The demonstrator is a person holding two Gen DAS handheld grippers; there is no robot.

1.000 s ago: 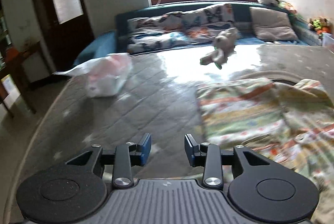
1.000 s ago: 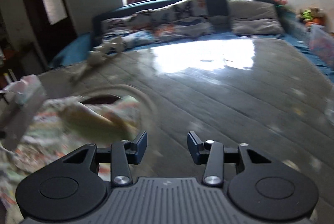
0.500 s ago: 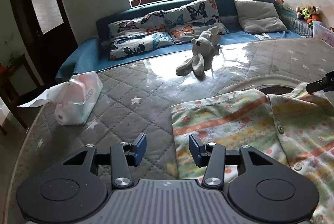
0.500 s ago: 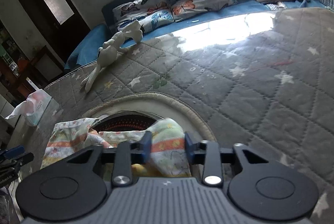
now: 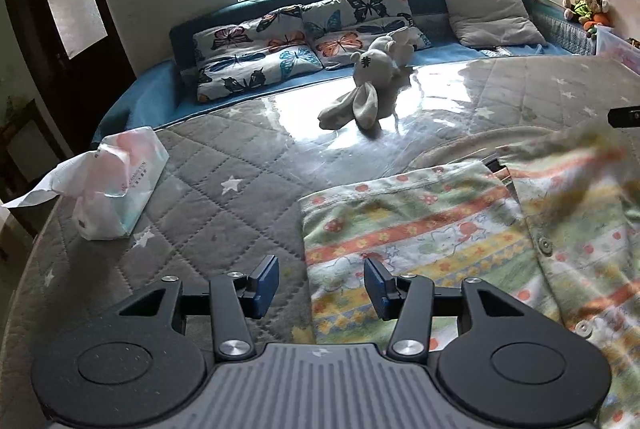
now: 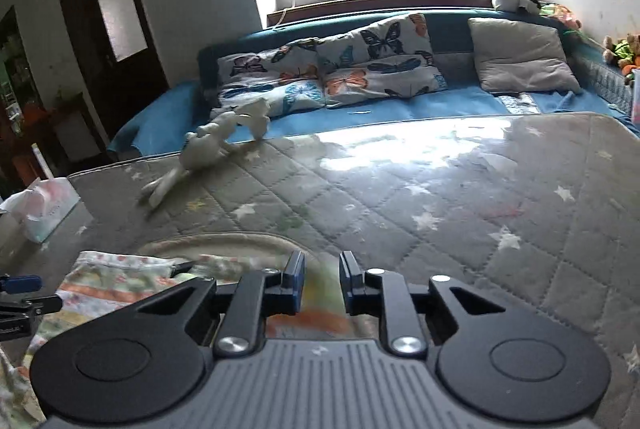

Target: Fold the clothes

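Note:
A child's garment (image 5: 432, 229) with green, yellow and orange stripes and snap buttons lies on the grey quilted bed. My left gripper (image 5: 320, 287) is open and empty, low over the garment's left edge. My right gripper (image 6: 322, 283) has its jaws partly closed around a fold of the same garment (image 6: 320, 309), whose upper right part looks lifted and blurred in the left wrist view. I cannot tell how firmly the fold is held. The right gripper's tip (image 5: 624, 117) shows at the right edge of the left wrist view.
A tissue pack (image 5: 120, 185) lies at the bed's left side. A white plush rabbit (image 5: 372, 85) lies further back. Butterfly pillows (image 5: 300, 41) and a grey cushion (image 5: 492, 15) line the blue sofa under the window. A round beige rim (image 6: 224, 243) shows under the garment.
My right gripper has lowered onto the garment's upper right part, narrowed its jaws around a fold and lifted it. My left gripper has come down to the garment's left edge, still open.

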